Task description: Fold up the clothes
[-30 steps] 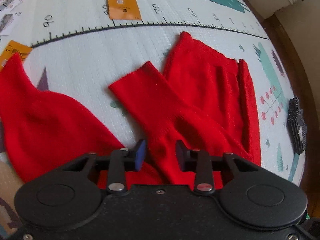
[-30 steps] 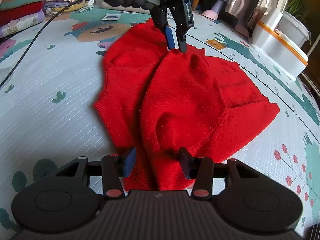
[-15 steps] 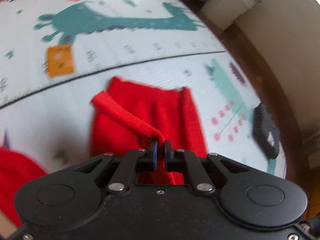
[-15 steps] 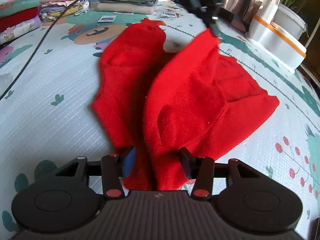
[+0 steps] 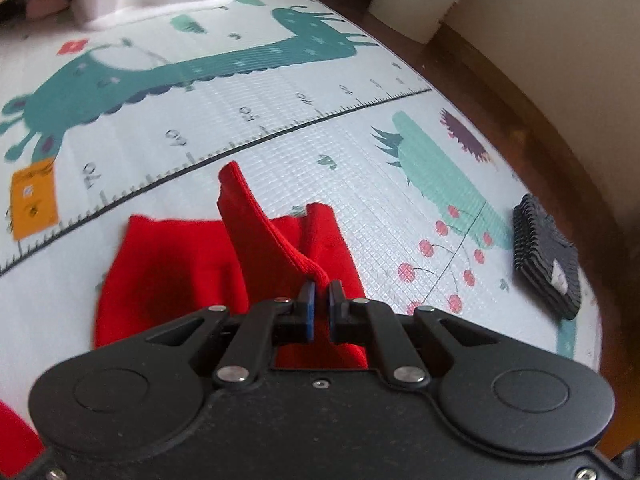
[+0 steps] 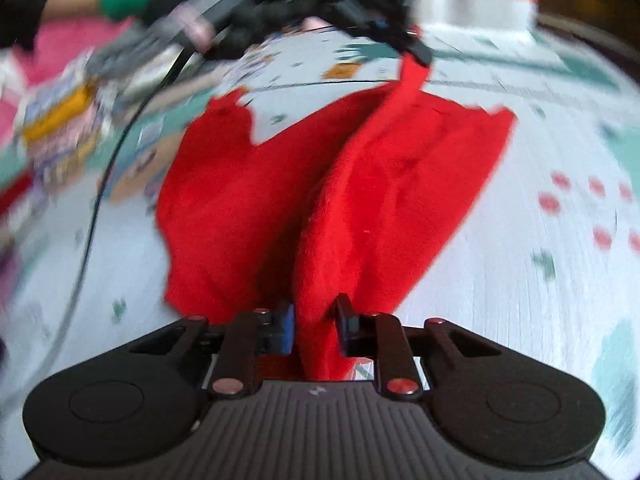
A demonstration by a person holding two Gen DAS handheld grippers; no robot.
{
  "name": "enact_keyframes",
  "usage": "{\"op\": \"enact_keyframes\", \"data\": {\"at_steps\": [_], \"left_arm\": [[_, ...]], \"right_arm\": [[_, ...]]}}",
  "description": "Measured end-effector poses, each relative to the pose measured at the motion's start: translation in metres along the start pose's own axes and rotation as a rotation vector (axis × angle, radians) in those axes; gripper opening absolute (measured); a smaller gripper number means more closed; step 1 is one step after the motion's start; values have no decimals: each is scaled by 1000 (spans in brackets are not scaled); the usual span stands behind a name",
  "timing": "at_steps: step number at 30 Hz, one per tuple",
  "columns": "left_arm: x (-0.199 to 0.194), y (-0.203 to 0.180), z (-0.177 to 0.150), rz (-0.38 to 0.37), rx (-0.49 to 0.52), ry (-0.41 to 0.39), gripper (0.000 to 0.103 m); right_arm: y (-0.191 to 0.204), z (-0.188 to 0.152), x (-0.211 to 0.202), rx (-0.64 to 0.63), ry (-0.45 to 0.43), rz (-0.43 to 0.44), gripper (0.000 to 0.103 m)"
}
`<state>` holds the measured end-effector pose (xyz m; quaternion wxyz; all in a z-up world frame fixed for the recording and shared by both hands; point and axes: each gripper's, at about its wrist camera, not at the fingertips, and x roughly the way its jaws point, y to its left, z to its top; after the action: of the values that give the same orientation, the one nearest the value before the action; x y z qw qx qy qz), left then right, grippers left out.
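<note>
Your left gripper (image 5: 319, 294) is pinched nearly closed on a ribbed edge of the red sweater (image 5: 180, 264); that edge is lifted off the play mat (image 5: 280, 112) and runs taut up to the pads. The rest of the sweater lies on the mat just below the printed ruler line (image 5: 248, 142), toward the mat's right edge, where a black ribbed object (image 5: 548, 256) sits near the corner. Your right gripper (image 6: 314, 322) has a moderate gap between its fingers, with a raised fold of the sweater between them; whether the pads actually grip it I cannot tell. The right wrist view is motion-blurred. A white tub (image 6: 468, 4) stands at the mat's far edge.
</note>
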<state>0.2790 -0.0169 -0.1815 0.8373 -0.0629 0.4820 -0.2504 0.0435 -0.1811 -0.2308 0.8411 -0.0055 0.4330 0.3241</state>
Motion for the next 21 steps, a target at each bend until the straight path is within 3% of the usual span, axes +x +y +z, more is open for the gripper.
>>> {"op": "enact_keyframes", "data": {"at_steps": [5,10,14,16,21], "left_arm": [[19,-22,1,46,82,11,4],[34,-44,0,110,193,18,4],[35,-48,-3,123,234,22,4],[29,-45,-3,107,224,17,4],[6,-35,-7,97,184,-15,4]], "right_arm": [[-26,-3,0,206,-1,64,17],[-25,-5,2,214,10,69,16],[-14,1,-6,142,-25,10,21],[-8,4,-10,107,-43,-19,28],[-8,15,-14,95,-89,-48,29]]}}
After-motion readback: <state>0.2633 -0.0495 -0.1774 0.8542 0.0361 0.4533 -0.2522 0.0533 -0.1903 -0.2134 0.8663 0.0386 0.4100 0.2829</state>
